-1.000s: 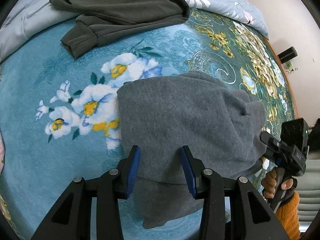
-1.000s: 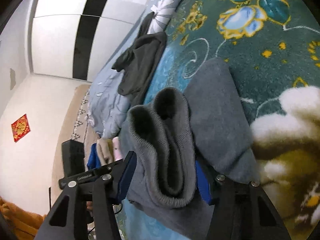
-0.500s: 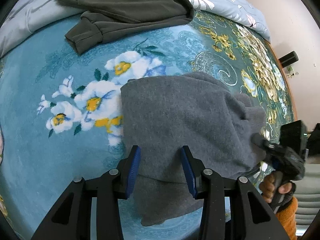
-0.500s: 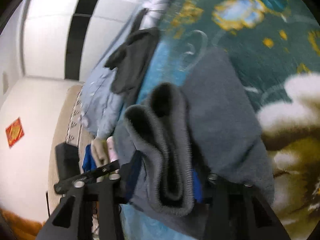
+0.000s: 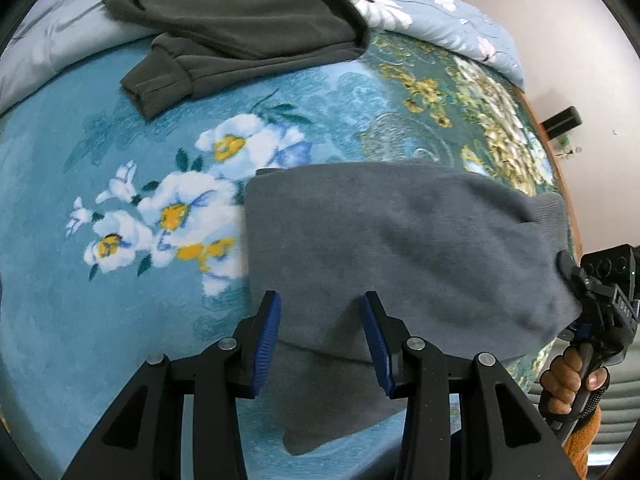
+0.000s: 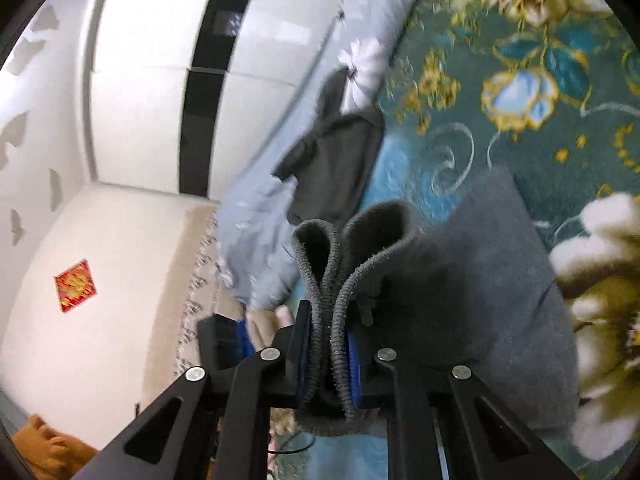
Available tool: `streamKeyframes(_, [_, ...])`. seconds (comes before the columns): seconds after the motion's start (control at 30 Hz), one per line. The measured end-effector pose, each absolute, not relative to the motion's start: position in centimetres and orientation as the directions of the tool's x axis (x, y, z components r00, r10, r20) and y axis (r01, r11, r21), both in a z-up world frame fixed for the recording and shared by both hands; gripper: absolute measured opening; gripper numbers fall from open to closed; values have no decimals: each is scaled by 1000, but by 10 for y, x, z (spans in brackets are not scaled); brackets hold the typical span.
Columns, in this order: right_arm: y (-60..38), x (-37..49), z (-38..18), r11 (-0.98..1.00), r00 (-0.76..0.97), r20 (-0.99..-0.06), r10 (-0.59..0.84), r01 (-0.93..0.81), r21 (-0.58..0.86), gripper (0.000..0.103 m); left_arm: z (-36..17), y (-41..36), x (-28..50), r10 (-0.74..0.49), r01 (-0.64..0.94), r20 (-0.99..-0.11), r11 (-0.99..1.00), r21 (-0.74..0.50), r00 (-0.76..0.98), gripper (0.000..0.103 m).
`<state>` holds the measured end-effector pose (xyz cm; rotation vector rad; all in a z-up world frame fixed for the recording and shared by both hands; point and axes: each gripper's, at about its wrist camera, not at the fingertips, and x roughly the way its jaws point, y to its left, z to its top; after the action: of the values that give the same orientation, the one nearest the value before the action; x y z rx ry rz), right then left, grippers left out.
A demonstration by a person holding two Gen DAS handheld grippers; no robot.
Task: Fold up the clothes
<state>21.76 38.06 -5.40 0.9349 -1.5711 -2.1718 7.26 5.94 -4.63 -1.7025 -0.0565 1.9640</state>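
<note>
A grey sweater (image 5: 400,240) lies partly folded on a blue floral blanket (image 5: 100,168). My left gripper (image 5: 322,336) hovers open over its near edge, with the fabric beneath the blue pads and not pinched. At the right, my right gripper (image 5: 576,276) holds the sweater's corner raised off the blanket. In the right wrist view, my right gripper (image 6: 330,344) has its jaws closing, and the pads press on the doubled ribbed hem (image 6: 344,264) of the grey sweater (image 6: 472,280).
A dark grey-green garment (image 5: 248,20) lies at the far side of the blanket, partly on a pale blue flowered quilt (image 5: 440,12). A hand (image 5: 568,376) grips the right tool's handle. The bed's edge runs along the right, with a white wall (image 6: 140,80) beyond.
The right gripper's jaws have closed on the ribbed hem and risen with it, lifting the sweater's right edge. The left gripper has stayed open in place.
</note>
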Motion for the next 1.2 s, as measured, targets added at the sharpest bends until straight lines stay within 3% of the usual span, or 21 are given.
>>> streamKeyframes(0.27, [404, 235, -117, -330, -698, -479, -532, -351, 876, 16, -56, 75, 76, 404, -389, -914, -847, -363, -27, 43])
streamKeyframes(0.37, [401, 242, -137, -298, -692, -488, -531, -387, 873, 16, -67, 75, 76, 376, -369, -926, -863, -345, -15, 43])
streamKeyframes(0.63, [402, 248, -112, -359, -695, -531, -485, -396, 845, 21, -70, 65, 74, 372, -342, -928, -874, -346, -13, 46])
streamKeyframes(0.67, [403, 250, -106, -381, -697, -549, -461, -403, 832, 25, -67, 64, 74, 370, -351, -929, -873, -340, -22, 46])
streamKeyframes(0.73, [407, 255, -92, -425, -706, -580, -407, -415, 804, 47, -59, 63, 73, 364, -369, -930, -872, -322, -48, 46])
streamKeyframes(0.77, [409, 257, -84, -451, -711, -589, -384, -412, 792, 66, -54, 62, 71, 363, -380, -930, -870, -314, -64, 46])
streamKeyframes(0.8, [409, 257, -77, -474, -716, -592, -370, -403, 783, 72, -49, 63, 70, 362, -392, -929, -868, -305, -79, 46])
streamKeyframes(0.93, [405, 254, -62, -512, -732, -576, -364, -359, 780, 74, -26, 92, 69, 379, -525, -917, -809, -264, -123, 46])
streamKeyframes(1.07, [396, 255, -71, -486, -732, -576, -365, -378, 788, 101, -5, 155, 72, 441, -719, -893, -649, -249, -89, 49])
streamKeyframes(1.2, [393, 269, -85, -469, -718, -595, -362, -412, 782, 103, -6, 219, 91, 428, -894, -904, -412, -175, -20, 51])
